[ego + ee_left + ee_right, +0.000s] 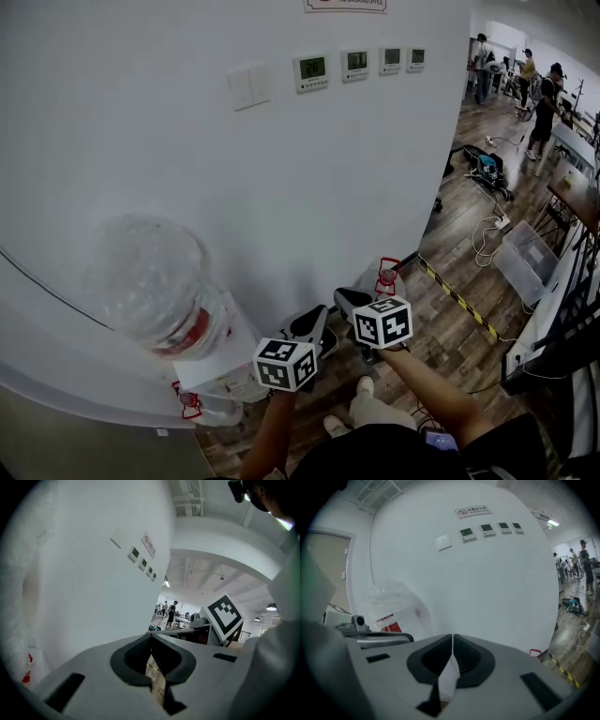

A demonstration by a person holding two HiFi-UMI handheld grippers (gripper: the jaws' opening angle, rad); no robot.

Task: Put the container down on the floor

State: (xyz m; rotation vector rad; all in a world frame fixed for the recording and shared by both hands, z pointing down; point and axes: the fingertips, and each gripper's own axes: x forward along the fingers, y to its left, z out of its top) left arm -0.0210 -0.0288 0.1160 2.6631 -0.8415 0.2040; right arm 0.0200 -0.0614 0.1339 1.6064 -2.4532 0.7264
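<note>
Left gripper (151,638) and right gripper (453,637), lower centre, are both closed and empty. The container (155,281) stands beside the wall (309,187) at left; open floor (459,272) lies right.

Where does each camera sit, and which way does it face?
Head view: on the head, facing steeply down a wall; shows arms, left claw, right claw, shoes.
Left gripper view: on left claw, facing along the wall; jaws shut.
Right gripper view: on right claw, facing the wall; jaws shut.
Shared: all show the thermostats; head and right, the jug.
</note>
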